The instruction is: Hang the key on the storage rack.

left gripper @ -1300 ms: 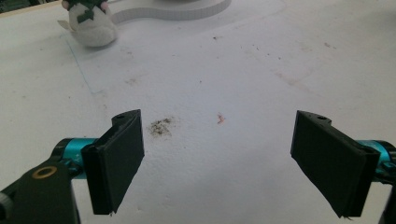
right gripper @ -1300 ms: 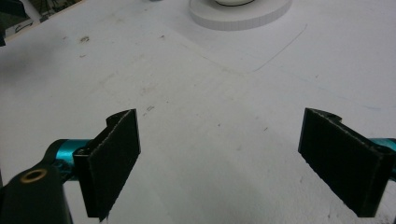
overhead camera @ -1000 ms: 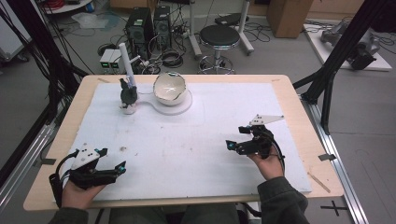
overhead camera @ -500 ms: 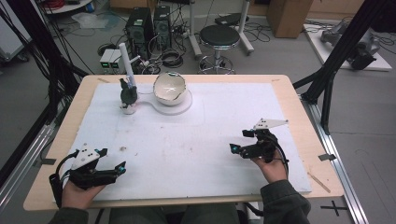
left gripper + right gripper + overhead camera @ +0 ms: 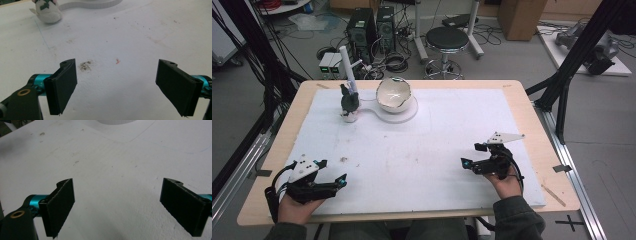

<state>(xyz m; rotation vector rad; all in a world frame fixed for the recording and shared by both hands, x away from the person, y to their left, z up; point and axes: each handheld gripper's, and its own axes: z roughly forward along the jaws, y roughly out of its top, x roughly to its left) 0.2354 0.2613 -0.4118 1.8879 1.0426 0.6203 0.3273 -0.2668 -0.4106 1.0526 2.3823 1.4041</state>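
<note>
Both grippers parked at the near edge, nothing in hand.

The white table mat (image 5: 432,145) lies bare between tools and work. The bowl (image 5: 394,94) and small figure (image 5: 349,104) stand at the far side, just beside each other. Left gripper (image 5: 343,181) and right gripper (image 5: 463,163) rest low, jaws spread wide and empty, apparently at a ready position. Path forward unobstructed.

white sheet (image 5: 422,150): matt, faintly grainy, speckled with smudges | table (image 5: 532,107): pale wood edge, smooth | bowl (image 5: 394,94): glossy white, ceramic-looking | left gripper (image 5: 117,86): matt black pads, shiny teal metal | right gripper (image 5: 117,207): same matt pads
</note>
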